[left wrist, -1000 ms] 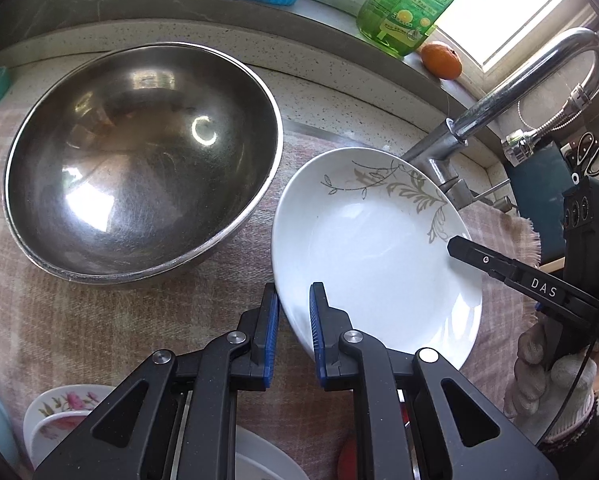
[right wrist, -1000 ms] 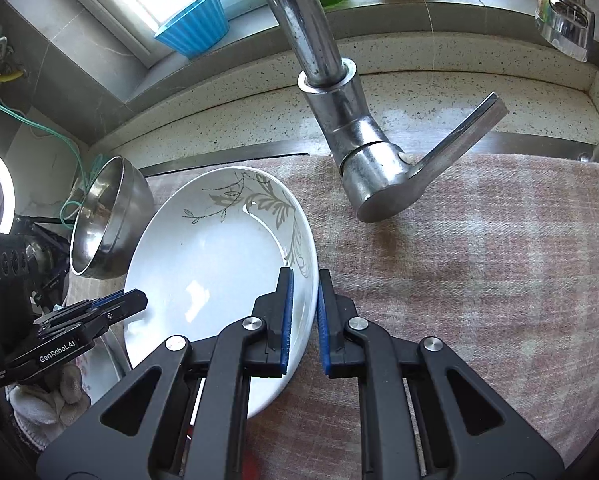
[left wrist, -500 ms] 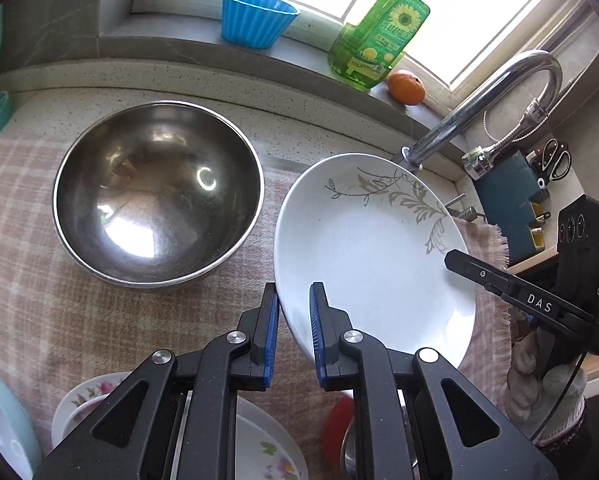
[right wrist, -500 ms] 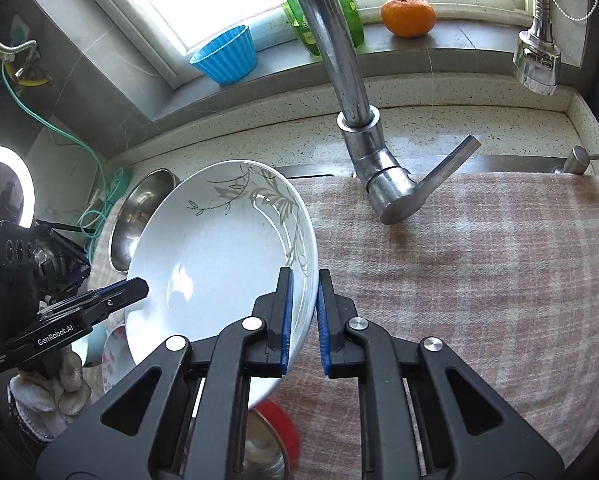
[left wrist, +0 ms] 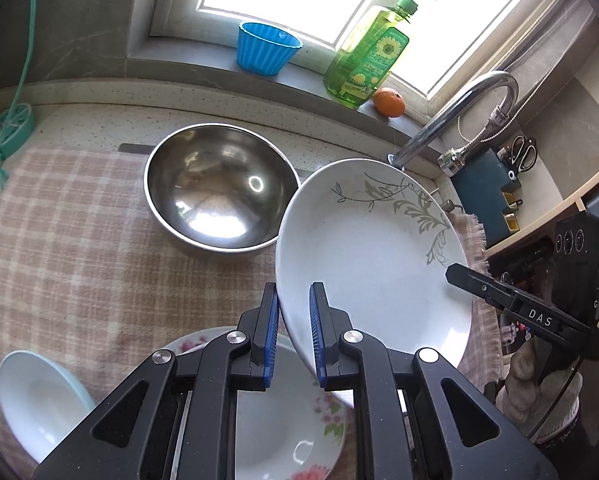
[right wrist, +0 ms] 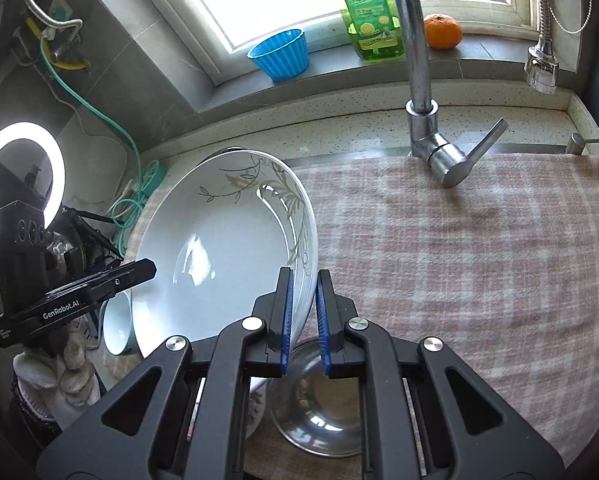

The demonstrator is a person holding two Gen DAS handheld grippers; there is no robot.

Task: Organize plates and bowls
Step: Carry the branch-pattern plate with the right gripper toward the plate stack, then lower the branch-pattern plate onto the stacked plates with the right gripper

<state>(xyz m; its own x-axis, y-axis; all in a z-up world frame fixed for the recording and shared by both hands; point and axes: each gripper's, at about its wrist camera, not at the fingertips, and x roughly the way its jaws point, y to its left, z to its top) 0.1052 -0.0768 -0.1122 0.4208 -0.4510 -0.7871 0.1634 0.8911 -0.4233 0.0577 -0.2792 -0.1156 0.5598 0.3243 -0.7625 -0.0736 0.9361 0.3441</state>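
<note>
While both your left gripper [left wrist: 293, 332] and right gripper [right wrist: 302, 320] pinch opposite rims of the tilted white leaf-patterned plate [left wrist: 373, 256], uneven pulling could slip it onto the floral plate [left wrist: 283, 420] below.

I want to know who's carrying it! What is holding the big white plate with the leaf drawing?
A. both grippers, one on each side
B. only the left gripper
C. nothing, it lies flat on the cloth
A: the left gripper and right gripper each pinch the plate's rim, opposite sides.

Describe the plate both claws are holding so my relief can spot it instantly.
Find the window sill; on the checked cloth below sits a steel bowl. Beside it, lifted and tilted, is the white plate: grey leaf sprigs, where the plate underneath has pink flowers.
</note>
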